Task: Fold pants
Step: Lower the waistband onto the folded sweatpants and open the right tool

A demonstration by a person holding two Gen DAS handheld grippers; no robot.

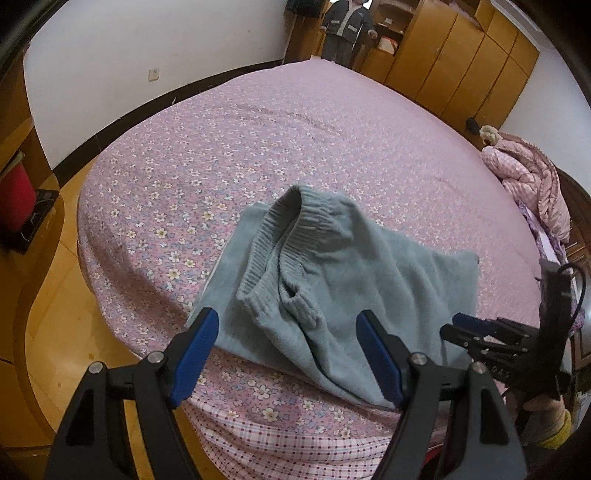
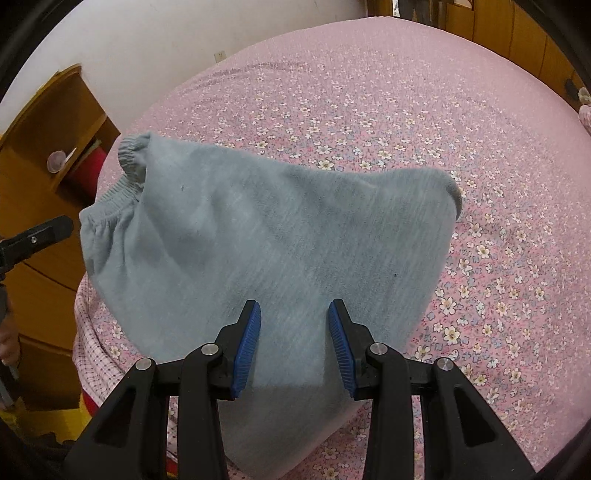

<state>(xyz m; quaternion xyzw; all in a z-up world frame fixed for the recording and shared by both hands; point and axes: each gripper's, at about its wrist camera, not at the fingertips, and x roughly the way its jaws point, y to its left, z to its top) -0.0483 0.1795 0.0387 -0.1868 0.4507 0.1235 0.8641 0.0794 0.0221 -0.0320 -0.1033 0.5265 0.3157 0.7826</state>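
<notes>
Grey-blue knit pants (image 1: 332,266) lie folded in a bundle near the bed's front corner, with the ribbed waistband (image 1: 291,221) on top. In the right wrist view the pants (image 2: 258,240) fill the middle, waistband (image 2: 129,162) at the upper left. My left gripper (image 1: 288,332) is open, its blue pads either side of the near edge of the pants, holding nothing. My right gripper (image 2: 294,325) is open over the pants' near part, empty. It also shows in the left wrist view (image 1: 480,332) at the right.
The pink floral bedsheet (image 1: 295,129) covers the bed. A pink quilted jacket (image 1: 532,181) lies at the bed's right edge. A wooden wardrobe (image 1: 461,62) and a person (image 1: 347,26) stand beyond the bed. A wooden nightstand (image 2: 48,155) is at the left.
</notes>
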